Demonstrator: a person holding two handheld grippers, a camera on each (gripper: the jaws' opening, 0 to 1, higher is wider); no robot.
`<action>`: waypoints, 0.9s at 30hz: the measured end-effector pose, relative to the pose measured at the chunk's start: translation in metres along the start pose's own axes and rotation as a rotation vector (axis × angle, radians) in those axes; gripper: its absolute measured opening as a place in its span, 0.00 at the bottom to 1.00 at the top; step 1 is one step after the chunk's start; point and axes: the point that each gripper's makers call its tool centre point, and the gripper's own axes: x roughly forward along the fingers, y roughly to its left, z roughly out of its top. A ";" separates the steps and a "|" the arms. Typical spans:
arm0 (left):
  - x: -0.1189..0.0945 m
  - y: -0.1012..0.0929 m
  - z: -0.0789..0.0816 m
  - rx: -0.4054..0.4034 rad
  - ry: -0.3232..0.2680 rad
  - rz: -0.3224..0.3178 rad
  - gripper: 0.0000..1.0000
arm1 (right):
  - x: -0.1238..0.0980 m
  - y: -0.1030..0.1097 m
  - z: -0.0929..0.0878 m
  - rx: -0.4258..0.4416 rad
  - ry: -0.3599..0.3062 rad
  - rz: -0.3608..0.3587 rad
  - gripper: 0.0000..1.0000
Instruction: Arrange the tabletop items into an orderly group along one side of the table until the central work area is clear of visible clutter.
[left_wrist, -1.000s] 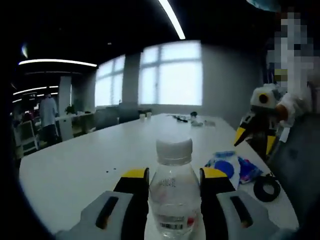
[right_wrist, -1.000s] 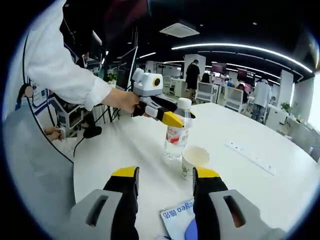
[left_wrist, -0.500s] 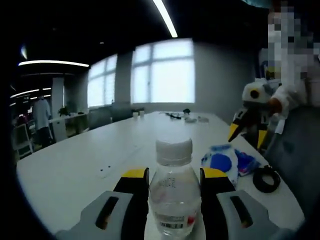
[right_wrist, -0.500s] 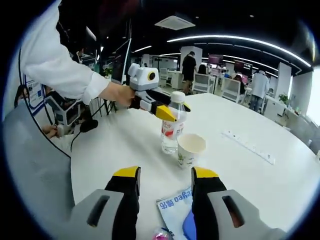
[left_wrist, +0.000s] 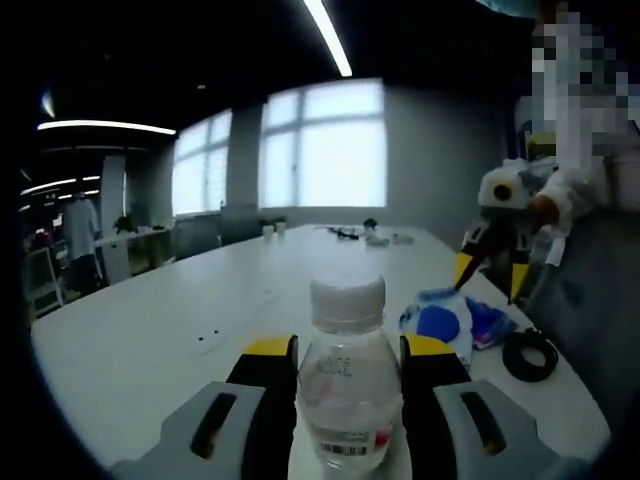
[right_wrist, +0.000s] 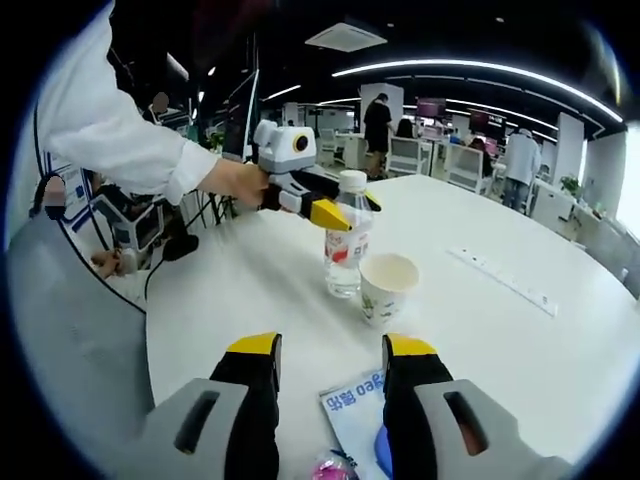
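A clear water bottle (left_wrist: 345, 390) with a white cap sits between the jaws of my left gripper (left_wrist: 343, 352), which is shut on it. In the right gripper view that same gripper (right_wrist: 322, 207) holds the bottle (right_wrist: 346, 245) upright on the white table, just left of a paper cup (right_wrist: 388, 288). My right gripper (right_wrist: 332, 352) stands open over a blue snack packet (right_wrist: 357, 408), holding nothing. The left gripper view shows the right gripper (left_wrist: 488, 278) hanging above the blue packet (left_wrist: 440, 322).
A black tape roll (left_wrist: 530, 355) lies near the table's edge (left_wrist: 590, 420), beside the packet. A white power strip (right_wrist: 505, 280) runs along the table beyond the cup. A pink item (right_wrist: 335, 467) peeks out by the packet. Desks and people fill the room behind.
My left gripper has stayed shut on the bottle. Both views have shifted a little; the right gripper sits slightly lower and nearer the packet in the left gripper view.
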 end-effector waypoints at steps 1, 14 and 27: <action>-0.001 0.001 -0.001 0.000 -0.001 0.000 0.37 | 0.000 0.001 0.000 0.001 0.003 0.002 0.37; -0.001 -0.002 0.001 0.000 -0.015 -0.027 0.37 | 0.007 0.009 -0.006 -0.004 0.023 0.033 0.37; -0.002 -0.004 0.003 -0.021 -0.022 -0.031 0.38 | 0.009 0.013 -0.010 0.005 0.038 0.039 0.37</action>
